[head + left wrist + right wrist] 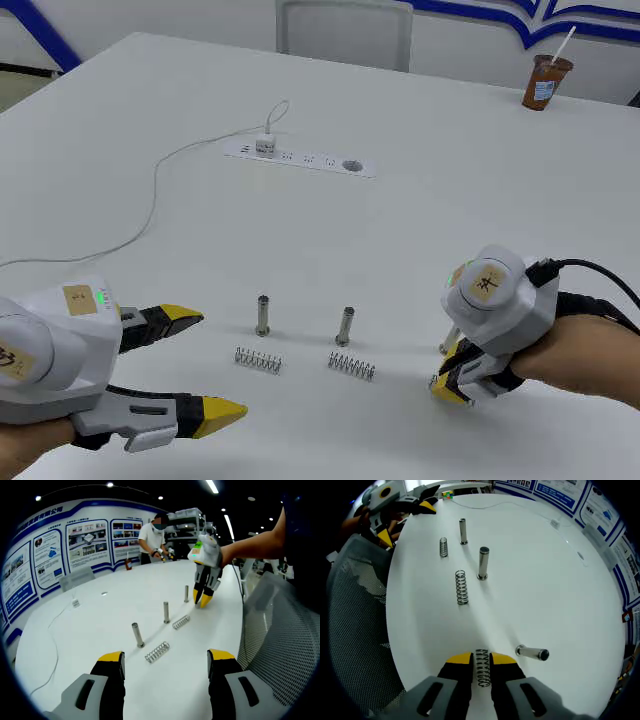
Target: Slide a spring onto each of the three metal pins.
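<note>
Three short metal pins stand on the white table: a left pin [263,315], a middle pin [345,326] and a right pin [449,340] half hidden behind my right gripper. One spring [258,360] lies in front of the left pin, and another spring [352,366] lies in front of the middle pin. My right gripper [452,388] points down at the table, shut on a third spring [481,667] just beside the right pin [532,653]. My left gripper [210,363] hovers open at the near left, short of the left spring [157,651].
A white power strip [300,158] with a plugged charger and a trailing cable lies mid-table. A brown cup with a straw [546,82] stands far right, with a chair [343,30] beyond the far edge. A person [152,537] stands in the background.
</note>
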A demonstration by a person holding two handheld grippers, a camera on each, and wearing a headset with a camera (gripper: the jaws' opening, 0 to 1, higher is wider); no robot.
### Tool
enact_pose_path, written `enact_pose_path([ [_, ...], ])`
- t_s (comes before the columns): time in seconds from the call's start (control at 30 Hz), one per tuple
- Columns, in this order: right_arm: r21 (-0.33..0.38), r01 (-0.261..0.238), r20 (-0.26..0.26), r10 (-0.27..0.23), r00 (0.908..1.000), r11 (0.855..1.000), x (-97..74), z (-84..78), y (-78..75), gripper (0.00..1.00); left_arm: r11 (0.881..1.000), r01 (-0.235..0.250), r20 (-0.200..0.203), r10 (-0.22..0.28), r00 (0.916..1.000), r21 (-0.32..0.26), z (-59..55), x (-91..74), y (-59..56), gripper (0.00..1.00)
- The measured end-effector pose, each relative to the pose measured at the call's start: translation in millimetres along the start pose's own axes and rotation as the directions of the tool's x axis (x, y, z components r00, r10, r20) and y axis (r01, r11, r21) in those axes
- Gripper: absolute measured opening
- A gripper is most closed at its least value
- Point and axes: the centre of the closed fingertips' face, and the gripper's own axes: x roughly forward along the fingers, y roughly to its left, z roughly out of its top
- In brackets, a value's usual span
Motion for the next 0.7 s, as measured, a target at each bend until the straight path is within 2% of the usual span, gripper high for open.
enact_pose_path([
  [0.43, -0.041, -0.027, -0.04, 0.025, 0.9989, 0.999, 4.9, 0.0, 0.5, 0.13, 1.0, -0.002, -0.002, 0.002, 1.0, -0.003, -0.9, -0.3, -0.4, 0.68],
  [0.7, -0.035, -0.028, -0.035, 0.027, 0.999, 0.999, 3.9, 0.2, 1.7, 0.12, 1.0, 0.002, 0.003, -0.002, 1.0, -0.002, 0.0, 0.1, -2.1, 0.68],
])
